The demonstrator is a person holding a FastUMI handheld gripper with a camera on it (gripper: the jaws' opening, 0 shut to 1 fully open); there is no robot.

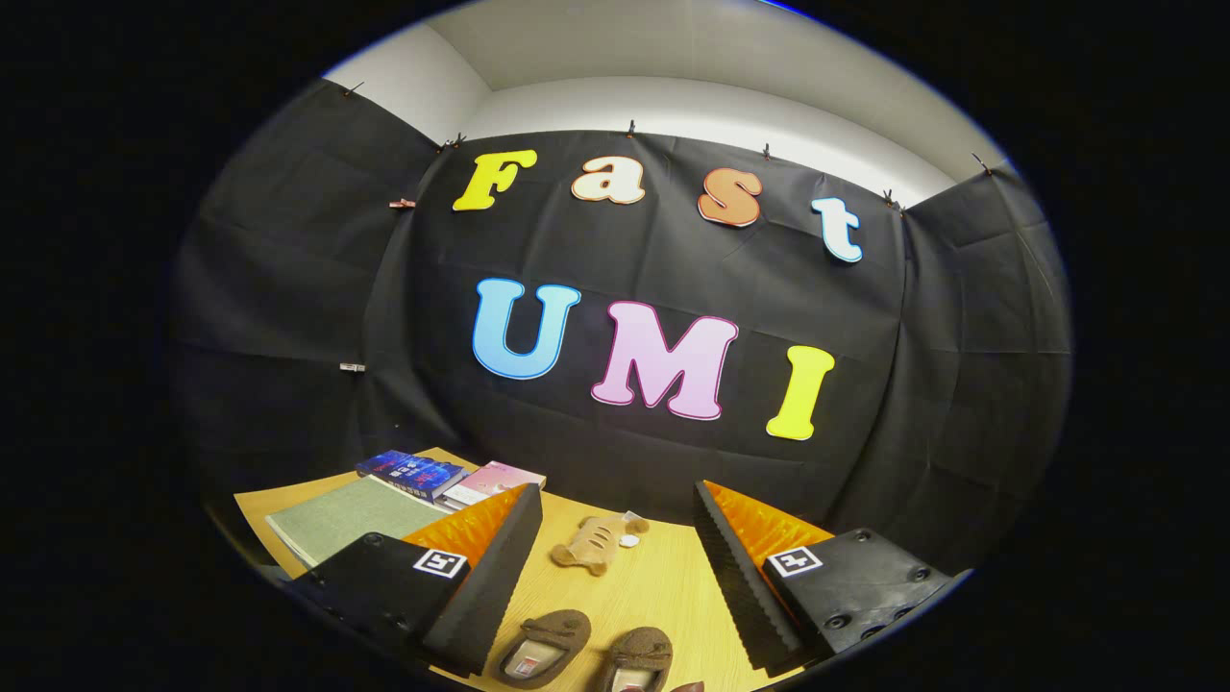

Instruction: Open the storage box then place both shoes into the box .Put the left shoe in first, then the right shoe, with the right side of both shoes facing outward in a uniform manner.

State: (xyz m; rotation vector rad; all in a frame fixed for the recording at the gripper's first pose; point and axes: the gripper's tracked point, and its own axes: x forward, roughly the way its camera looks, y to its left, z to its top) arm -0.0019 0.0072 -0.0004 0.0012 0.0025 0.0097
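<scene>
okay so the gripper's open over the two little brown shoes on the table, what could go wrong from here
1. The two brown shoes lie close side by side between the open gripper fingers, so closing could catch both or take the wrong one first.
2. A small plush toy lies just beyond the shoes; a forward slip could nudge it.
3. Books and a green folder sit beside one finger on the wooden table and could be bumped in a sideways swing.

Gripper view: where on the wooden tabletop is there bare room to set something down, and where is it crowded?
Bare wood runs between the open gripper's jaws, from the two brown slip-on shoes up to the tan plush toy, and beyond the toy to the black cloth wall. Crowded: the far corner past one jaw, with a green notebook, dark blue book and pink book.
</scene>
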